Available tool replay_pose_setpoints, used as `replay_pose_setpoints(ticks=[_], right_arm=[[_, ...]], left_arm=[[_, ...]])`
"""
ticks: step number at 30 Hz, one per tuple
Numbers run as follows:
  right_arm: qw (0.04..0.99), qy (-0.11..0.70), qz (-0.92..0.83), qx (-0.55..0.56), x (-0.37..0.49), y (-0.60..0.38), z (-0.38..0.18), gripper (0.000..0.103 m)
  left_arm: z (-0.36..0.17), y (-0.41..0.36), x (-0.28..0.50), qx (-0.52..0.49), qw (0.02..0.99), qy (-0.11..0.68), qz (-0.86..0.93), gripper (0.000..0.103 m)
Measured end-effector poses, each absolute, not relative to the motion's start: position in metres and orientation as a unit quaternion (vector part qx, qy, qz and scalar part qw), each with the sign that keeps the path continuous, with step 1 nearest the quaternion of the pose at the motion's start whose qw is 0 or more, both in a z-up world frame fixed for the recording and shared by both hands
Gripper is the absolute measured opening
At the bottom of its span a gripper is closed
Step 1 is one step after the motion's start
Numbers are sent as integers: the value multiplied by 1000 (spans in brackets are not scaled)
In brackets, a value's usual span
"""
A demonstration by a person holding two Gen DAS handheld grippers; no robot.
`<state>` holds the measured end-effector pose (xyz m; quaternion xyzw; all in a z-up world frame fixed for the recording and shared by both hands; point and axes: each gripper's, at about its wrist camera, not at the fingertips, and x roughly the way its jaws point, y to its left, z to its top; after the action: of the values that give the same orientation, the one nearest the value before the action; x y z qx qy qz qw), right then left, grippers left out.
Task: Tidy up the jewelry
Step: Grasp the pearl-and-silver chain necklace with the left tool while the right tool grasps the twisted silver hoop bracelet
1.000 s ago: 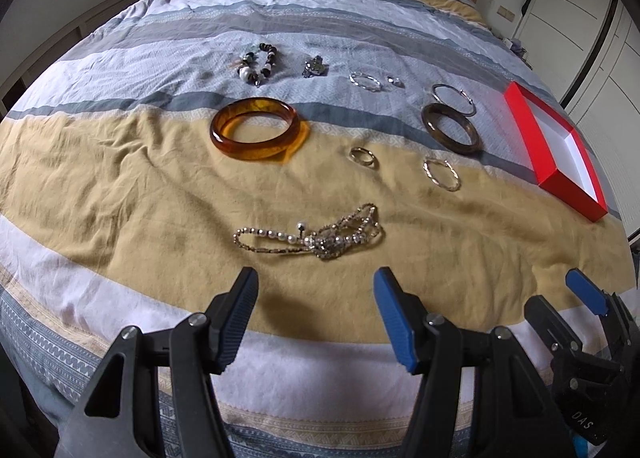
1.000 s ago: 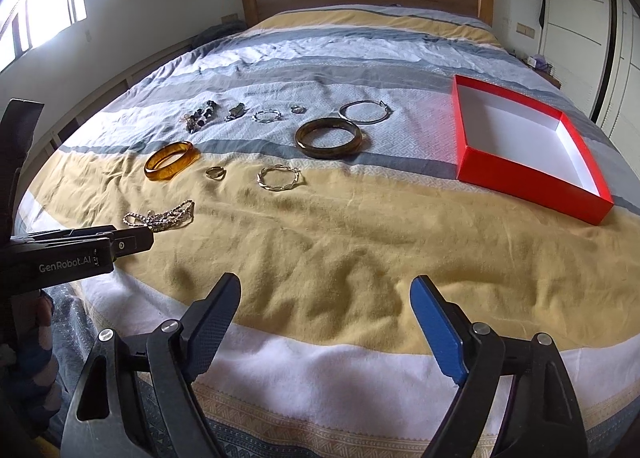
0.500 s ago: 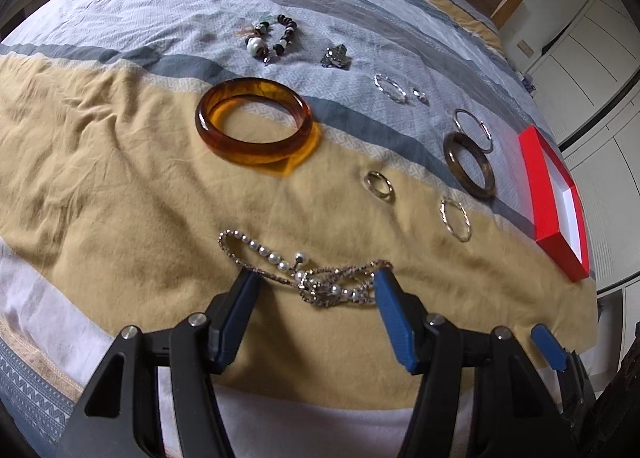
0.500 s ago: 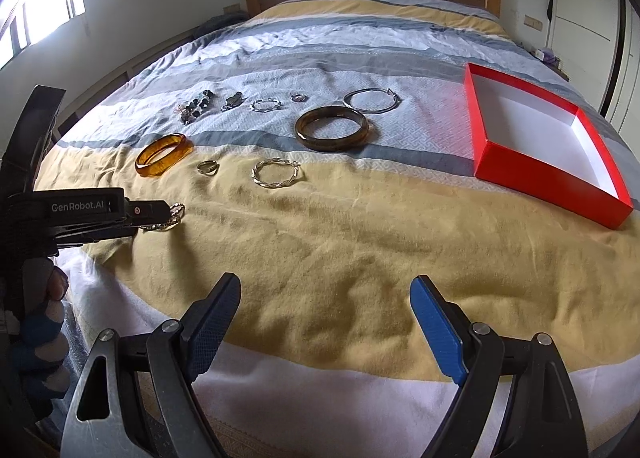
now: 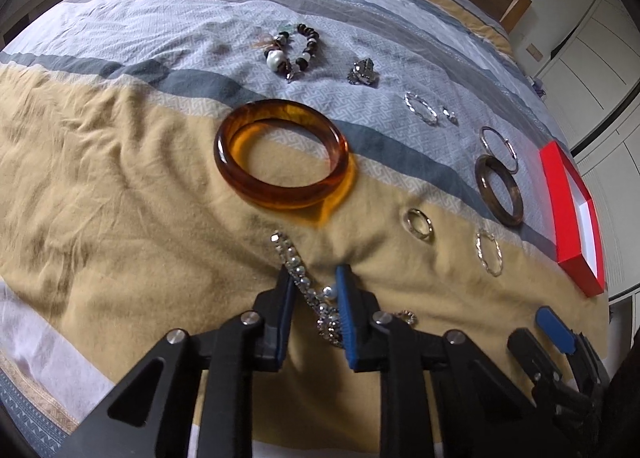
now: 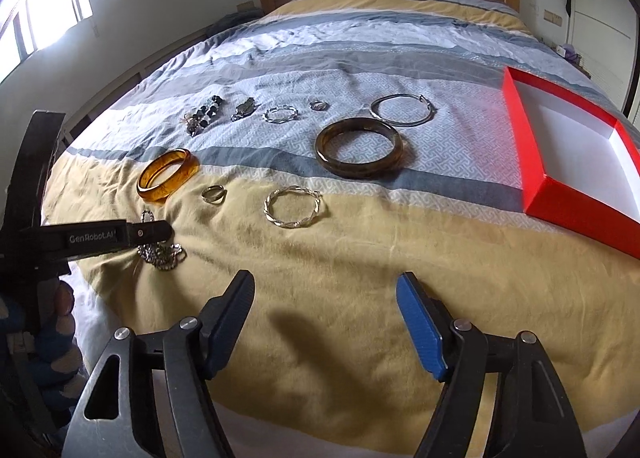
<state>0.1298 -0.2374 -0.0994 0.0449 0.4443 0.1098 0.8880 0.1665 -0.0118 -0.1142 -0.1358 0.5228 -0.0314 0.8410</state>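
Bed (image 6: 360, 266): filled the frame, striped cover in mustard, grey and white.
Red box (image 6: 568, 193): right edge of the right wrist view, white inside.
Left gripper (image 5: 314, 290): lower centre of the left wrist view; fingers narrowed around the pearl chain necklace (image 5: 308, 290), whether clamped could not be told.
Right gripper (image 6: 326, 322): bottom of its own view; fingers wide apart above mustard cloth.
Amber bangle (image 5: 282, 161): centre, just beyond the necklace.
Brown bangle (image 6: 358, 151): centre right.
Twisted silver bracelet (image 6: 294, 205): middle, on mustard.
Small ring (image 6: 214, 193): beside the amber bangle.
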Motion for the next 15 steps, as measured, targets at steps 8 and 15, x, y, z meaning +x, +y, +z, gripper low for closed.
replay_pose_setpoints(ticks=[8, 15], right_arm=[[879, 455, 131, 64, 170, -224, -113, 61], [875, 458, 144, 68, 192, -215, -118, 44]], left_arm=[[-109, 1, 165, -152, 842, 516, -52, 15], [-104, 3, 163, -153, 842, 513, -66, 15]])
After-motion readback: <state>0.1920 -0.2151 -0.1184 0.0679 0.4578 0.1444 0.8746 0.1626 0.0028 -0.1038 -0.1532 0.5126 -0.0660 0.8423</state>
